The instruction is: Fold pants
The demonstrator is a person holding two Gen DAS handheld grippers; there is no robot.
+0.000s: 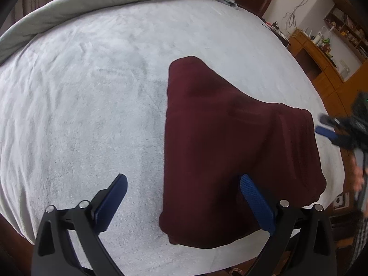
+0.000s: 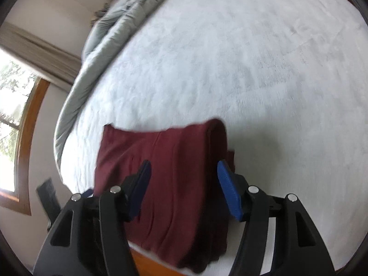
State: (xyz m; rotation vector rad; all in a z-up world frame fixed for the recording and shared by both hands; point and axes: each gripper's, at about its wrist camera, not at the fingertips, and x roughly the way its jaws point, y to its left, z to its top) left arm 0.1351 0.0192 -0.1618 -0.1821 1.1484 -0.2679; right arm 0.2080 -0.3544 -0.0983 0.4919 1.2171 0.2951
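One pale bed (image 1: 92, 92) bears folded maroon pants (image 1: 230, 149).

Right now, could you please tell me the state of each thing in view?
Pants: folded, lying flat on the bed, not held.
Left gripper: open, empty.
Right gripper: open above the pants, gripping nothing.
Duvet: bunched at the bed's far edge.

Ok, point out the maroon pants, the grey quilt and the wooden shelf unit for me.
maroon pants (image 1: 230, 142), left wrist view, middle of the folded top layer.
grey quilt (image 1: 96, 2), left wrist view, bunched roll along the bed's far edge.
wooden shelf unit (image 1: 322, 62), left wrist view, its lower cabinet front.
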